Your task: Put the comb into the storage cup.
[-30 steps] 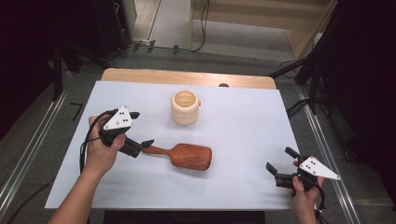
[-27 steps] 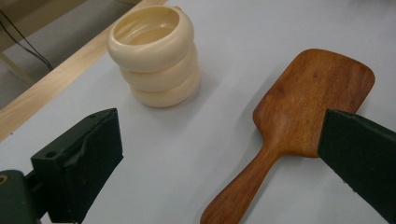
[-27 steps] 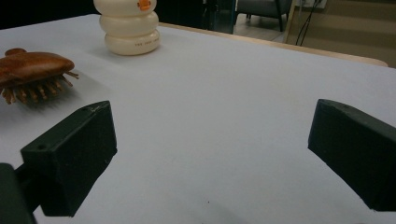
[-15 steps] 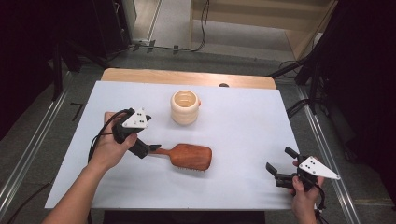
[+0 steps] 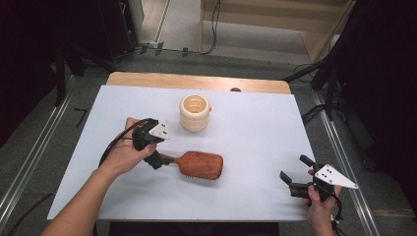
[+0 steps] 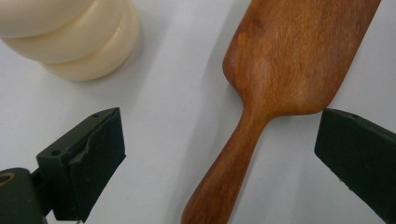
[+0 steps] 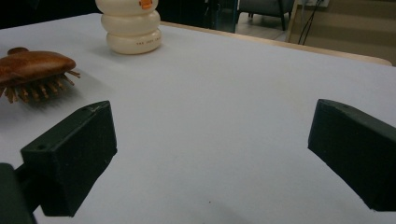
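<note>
left gripper (image 5: 158, 160) sits directly over the handle end of the wooden hairbrush (image 5: 199, 164), jaws spread wide. in the left gripper view (image 6: 219, 154) the brush handle (image 6: 224, 172) runs up between the two jaws, clear white table (image 6: 159, 116) on both sides of it, neither pad touching the wood. handle lies nearer the middle of the gap than either jaw; whether the jaws are down at table level cannot be told.

hairbrush lies flat on the table, bristles down, head pointing away from the left gripper. cream ribbed jar (image 5: 195, 113) stands upright beyond the gripper, near it but apart from the brush; in the left gripper view it is above the left-hand jaw (image 6: 79, 42).

right gripper (image 5: 295, 183) rests at the near edge of the table, well apart from the brush, jaws parted and holding nothing. in the right gripper view (image 7: 210, 154) brush head (image 7: 35, 70) and jar (image 7: 133, 28) lie far ahead, off to the left jaw's side.
</note>
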Motion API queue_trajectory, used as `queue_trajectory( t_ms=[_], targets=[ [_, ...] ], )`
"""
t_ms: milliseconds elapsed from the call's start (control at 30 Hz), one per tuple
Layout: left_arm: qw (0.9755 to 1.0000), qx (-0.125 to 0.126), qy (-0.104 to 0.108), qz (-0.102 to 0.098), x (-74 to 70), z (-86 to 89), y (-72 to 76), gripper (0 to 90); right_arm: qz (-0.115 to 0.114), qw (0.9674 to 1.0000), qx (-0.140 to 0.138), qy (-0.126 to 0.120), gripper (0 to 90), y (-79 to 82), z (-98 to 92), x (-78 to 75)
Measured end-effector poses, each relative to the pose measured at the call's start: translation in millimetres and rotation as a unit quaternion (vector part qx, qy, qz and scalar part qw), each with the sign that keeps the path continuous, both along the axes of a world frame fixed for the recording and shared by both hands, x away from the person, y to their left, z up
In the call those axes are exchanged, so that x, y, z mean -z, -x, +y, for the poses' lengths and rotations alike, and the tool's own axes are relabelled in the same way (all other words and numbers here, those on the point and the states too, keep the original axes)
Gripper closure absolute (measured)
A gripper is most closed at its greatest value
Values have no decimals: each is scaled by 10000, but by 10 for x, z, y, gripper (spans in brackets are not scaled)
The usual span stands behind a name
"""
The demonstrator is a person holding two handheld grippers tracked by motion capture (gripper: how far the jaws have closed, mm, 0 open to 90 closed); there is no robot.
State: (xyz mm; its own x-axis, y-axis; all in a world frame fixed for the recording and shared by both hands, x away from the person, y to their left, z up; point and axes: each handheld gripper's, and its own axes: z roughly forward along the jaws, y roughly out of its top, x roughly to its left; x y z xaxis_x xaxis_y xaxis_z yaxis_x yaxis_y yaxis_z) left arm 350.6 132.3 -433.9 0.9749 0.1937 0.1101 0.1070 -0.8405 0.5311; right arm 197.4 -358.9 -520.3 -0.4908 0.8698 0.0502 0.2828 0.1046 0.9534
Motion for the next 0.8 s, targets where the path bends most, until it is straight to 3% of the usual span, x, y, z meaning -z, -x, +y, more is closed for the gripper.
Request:
queue_trajectory(
  t_ms=[300, 367, 600, 667, 800],
  targets=[
    [9989, 326, -200, 280, 148, -41, -51, 82, 6, 10000, 10, -23, 0, -1, -2, 1],
    [9986, 313, -277, 309, 182, -55, -55, 160, 12, 10000, 9, -17, 0, -1, -2, 0],
    [9980, 308, -413, 366, 269, -99, -44, 159, 10, 10000, 8, -14, 0, -2, -2, 1],
    [9965, 288, -422, 656, 316, -127, -50, 156, 8, 10000, 5, -9, 0, -4, -3, 1],
    [9960, 270, -470, 715, 354, -157, -44, 156, 9, 10000, 8, -9, 0, -4, -3, 1]
  ],
)
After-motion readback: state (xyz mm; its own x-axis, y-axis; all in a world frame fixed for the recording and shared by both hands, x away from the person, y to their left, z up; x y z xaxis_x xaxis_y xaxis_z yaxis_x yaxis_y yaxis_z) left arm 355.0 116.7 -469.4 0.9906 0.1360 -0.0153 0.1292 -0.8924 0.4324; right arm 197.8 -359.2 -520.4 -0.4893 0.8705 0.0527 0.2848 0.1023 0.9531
